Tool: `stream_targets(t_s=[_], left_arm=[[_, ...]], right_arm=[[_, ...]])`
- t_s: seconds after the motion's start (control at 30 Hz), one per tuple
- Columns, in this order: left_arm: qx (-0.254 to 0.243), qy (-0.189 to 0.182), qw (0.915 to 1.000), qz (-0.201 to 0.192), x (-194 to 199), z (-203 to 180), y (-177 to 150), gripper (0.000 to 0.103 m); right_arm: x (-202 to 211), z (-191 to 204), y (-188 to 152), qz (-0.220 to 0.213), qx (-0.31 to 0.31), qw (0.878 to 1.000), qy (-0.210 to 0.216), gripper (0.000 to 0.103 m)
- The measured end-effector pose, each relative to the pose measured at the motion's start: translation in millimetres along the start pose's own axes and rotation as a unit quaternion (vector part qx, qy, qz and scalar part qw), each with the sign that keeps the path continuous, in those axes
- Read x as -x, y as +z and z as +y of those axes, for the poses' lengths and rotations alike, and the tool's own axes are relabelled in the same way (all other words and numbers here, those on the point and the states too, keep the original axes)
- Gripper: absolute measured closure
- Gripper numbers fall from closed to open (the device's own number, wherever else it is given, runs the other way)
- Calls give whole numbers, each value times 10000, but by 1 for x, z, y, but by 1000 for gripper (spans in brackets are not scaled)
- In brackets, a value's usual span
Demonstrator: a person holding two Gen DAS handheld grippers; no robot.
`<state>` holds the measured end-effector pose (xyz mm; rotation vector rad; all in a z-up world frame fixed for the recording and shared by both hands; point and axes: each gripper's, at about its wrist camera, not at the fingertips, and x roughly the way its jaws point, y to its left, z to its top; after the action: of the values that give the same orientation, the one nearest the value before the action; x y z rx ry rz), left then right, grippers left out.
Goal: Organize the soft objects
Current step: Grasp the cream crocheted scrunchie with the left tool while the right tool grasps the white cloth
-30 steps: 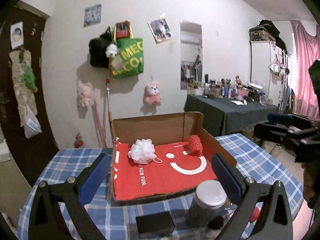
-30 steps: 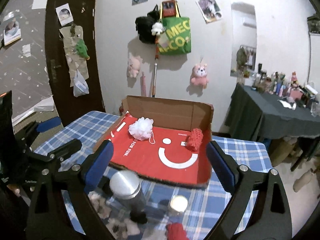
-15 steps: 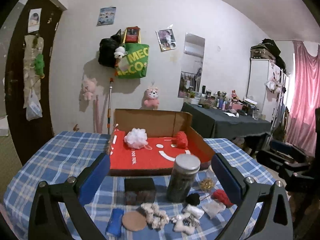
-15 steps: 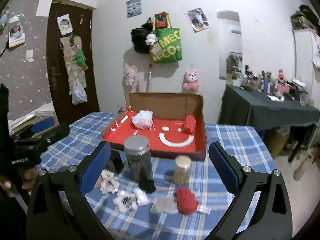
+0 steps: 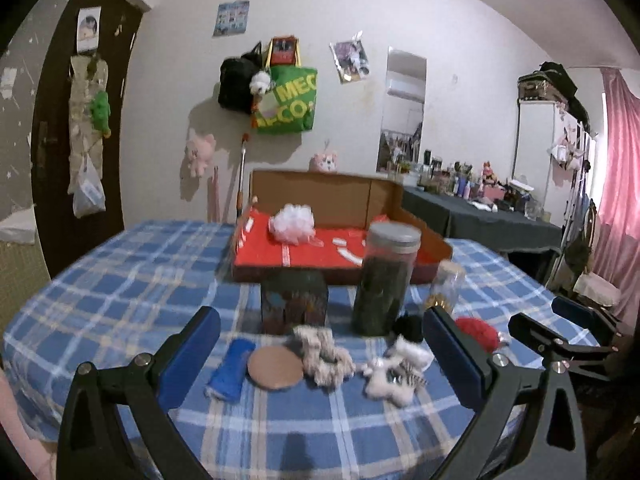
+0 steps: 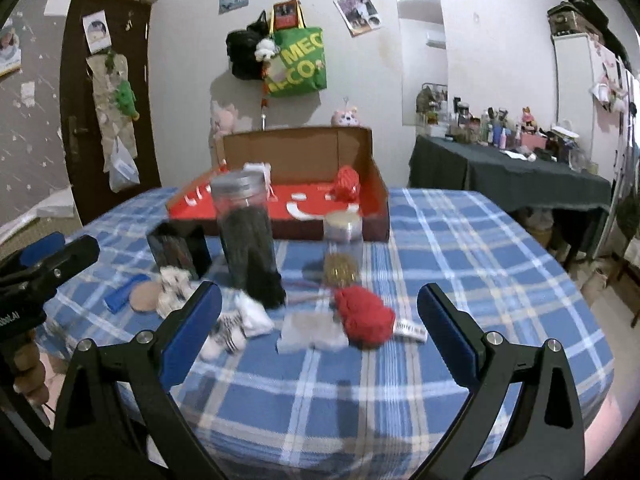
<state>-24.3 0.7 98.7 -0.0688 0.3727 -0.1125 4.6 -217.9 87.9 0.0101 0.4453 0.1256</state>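
1. While both grippers hang over the near table edge, your left gripper [image 5: 320, 348] and right gripper [image 6: 318, 316] gape wide, grasping nothing, ready to pick.
2. The red yarn ball [image 6: 364, 316] lies between the right jaws, loose on the checked cloth [image 6: 460, 240].
3. The cardboard tray [image 6: 376, 184] already holds a white mesh pouf [image 5: 291, 222] and a red pouf [image 6: 346, 184]; the tall jar [image 6: 246, 228] stands lidded.
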Motion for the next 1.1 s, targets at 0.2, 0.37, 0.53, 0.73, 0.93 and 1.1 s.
stream_targets(t_s=[0.2,0.37,0.53,0.73,0.93,1.1], left_arm=[[-1,109,9991,412,-21,6,-24,0],[-30,249,9980,588,-34,10,-31,0],[-62,265,9969,735,-45,11,-33,0],[-104,206,9963,827,-55,11,-32,0],[-202,15,9955,929,-69,8,-23,5],[-283,-78,9933,1121,-88,4,-19,17]], right_arm=[[-22,1,-24,308,-13,9995,-42,3],[-35,-2,-33,488,-27,9988,-57,3],[-43,-6,-35,585,-161,9982,-13,3],[-52,-8,-31,698,-139,9972,231,3],[-62,-5,-24,718,-35,9959,553,10],[-74,0,-20,774,155,9952,580,22]])
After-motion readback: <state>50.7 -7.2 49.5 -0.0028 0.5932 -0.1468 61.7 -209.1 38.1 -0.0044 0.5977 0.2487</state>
